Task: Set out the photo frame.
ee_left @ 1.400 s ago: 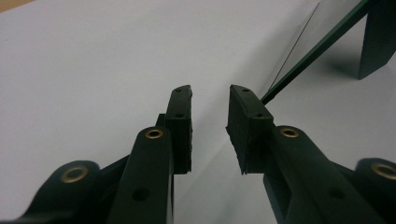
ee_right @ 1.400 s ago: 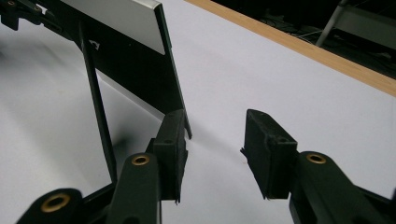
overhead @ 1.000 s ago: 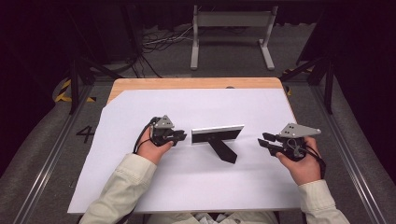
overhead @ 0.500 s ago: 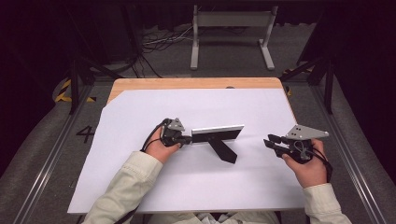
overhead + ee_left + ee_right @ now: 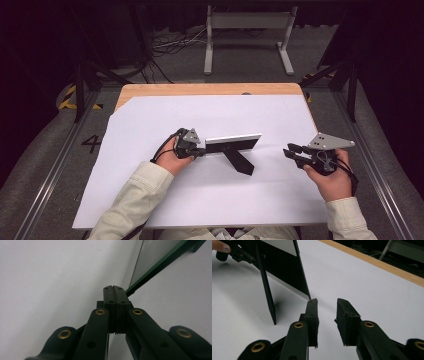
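Jaws of left gripper (image 5: 200,150) clamped on upright black-backed picture frame (image 5: 233,143) (rear stand out), right gripper (image 5: 290,151) jaws apart.

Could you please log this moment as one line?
left claw: shut at photo frame end | right claw: open, empty | photo frame: upright on white sheet

The picture frame (image 5: 232,143) shows a white top edge and a black back with a black stand leg; in the left gripper view its edge reads dark green; the table cover (image 5: 210,200) is plain white over a light wooden tabletop (image 5: 150,90); both grippers' jaws are black with brass-coloured rivets; the sleeves (image 5: 135,200) are pale beige.
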{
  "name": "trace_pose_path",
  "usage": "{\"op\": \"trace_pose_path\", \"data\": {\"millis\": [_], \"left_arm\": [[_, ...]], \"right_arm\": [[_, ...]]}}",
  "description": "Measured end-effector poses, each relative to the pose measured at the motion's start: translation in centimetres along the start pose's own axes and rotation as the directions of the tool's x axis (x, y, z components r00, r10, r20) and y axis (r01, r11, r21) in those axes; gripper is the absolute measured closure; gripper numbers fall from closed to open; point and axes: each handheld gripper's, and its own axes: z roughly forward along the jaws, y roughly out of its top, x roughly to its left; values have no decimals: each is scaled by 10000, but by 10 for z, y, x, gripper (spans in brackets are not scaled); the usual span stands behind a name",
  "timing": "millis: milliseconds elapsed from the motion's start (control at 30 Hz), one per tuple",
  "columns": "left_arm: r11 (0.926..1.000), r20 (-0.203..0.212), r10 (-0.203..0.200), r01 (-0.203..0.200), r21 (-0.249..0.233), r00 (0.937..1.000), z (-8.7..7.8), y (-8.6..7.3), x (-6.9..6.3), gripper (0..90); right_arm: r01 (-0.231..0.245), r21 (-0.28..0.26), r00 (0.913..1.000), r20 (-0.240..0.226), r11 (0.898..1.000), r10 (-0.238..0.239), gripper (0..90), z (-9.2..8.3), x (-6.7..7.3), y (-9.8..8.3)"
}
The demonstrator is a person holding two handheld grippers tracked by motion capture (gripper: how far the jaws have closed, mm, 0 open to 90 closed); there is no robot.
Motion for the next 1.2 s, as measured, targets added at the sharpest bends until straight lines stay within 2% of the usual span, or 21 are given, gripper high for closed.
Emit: {"op": "trace_pose_path", "data": {"millis": [300,367,500,733,1000,1100,1167,1200], "left_arm": [[9979,353,574,-584,271,9977,0,4,-10,900],[9957,519,828,-848,379,9952,-1,5,-12,900],[9927,726,1058,-1096,506,9917,-1,6,-15,900],[9803,1279,1705,-1813,786,9770,-2,10,-25,900],[9708,1780,2026,-2214,925,9629,-1,13,-33,900],[9646,1984,2218,-2446,984,9547,-1,14,-38,900],[9581,2212,2388,-2666,1052,9455,-1,16,-42,900],[9568,2263,2404,-2697,1088,9439,-1,16,-43,900]], "right_arm": [[-60,-77,10000,0,10000,60,712,-4,-2,2],[-66,-106,10000,-6,9999,65,712,-4,-2,2],[-106,-121,9999,-5,9999,106,712,-5,-3,2],[-143,-149,9999,-24,9998,143,711,-7,-4,2],[-220,-141,9997,-107,9997,219,703,-7,-3,3],[-225,-157,9997,-98,9996,224,703,-7,-4,3],[-311,-175,9994,-141,9994,309,693,-8,-4,4],[-382,-197,9991,-203,9991,378,689,-9,-4,4]]}}
